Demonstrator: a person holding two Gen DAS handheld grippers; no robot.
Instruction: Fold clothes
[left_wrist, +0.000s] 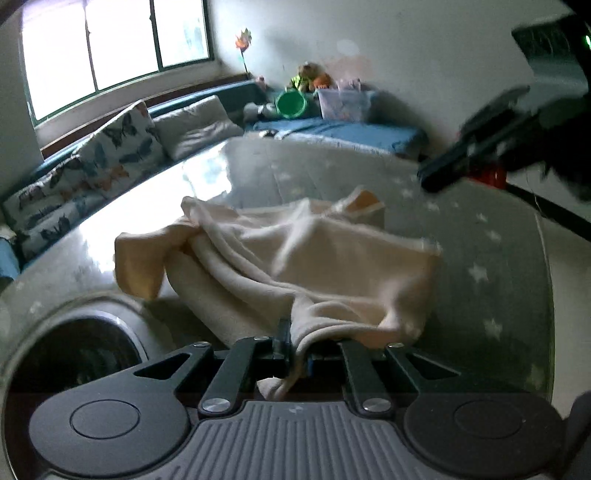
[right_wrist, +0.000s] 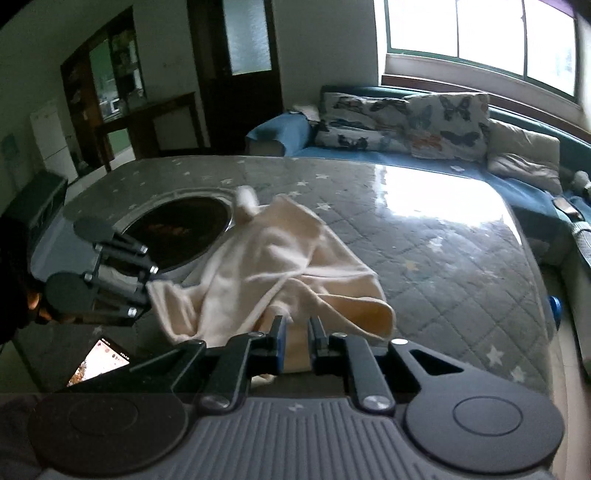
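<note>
The left gripper (left_wrist: 295, 354) is clamped on a corner of the cream garment (left_wrist: 295, 254); the right gripper (right_wrist: 297, 332) pinches another edge of it. The garment lies crumpled on the star-patterned table (right_wrist: 443, 258), near its front edge, beside a round dark inset (right_wrist: 181, 229).

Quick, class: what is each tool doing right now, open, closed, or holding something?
Left tool: closed on an edge of the cream garment.
Right tool: closed on another edge of the cream garment.
</note>
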